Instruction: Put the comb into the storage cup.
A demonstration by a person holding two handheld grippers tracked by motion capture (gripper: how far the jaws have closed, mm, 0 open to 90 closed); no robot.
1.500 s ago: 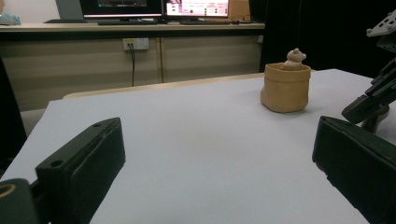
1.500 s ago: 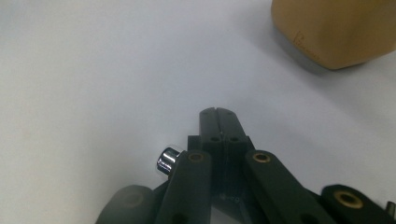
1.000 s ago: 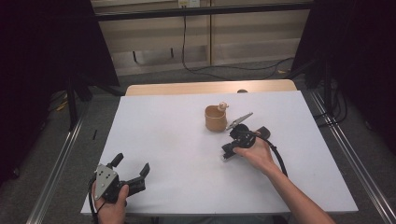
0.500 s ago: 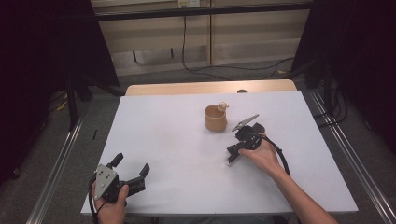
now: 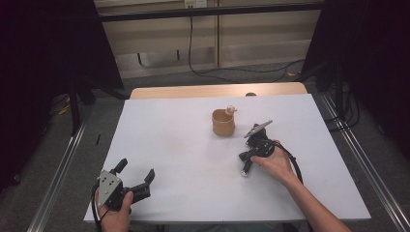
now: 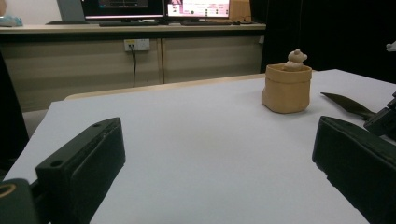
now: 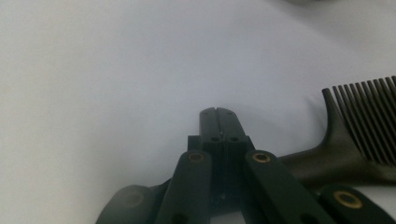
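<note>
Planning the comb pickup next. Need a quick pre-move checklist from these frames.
1. Right hand-held gripper open for a grasp: not ok, shut with nothing between its jaws.
2. Comb lying free on the table: ok, beside the jaws.
3. Comb handle end visible: cannot tell, it runs behind the gripper.
4. Left hand-held gripper out of the way: ok, open, at the near edge.
5. Tan cup upright and apart: ok.

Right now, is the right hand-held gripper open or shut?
Shut. In its own view, the right hand-held gripper has its jaws pressed together with nothing between; the comb lies beside it.
</note>
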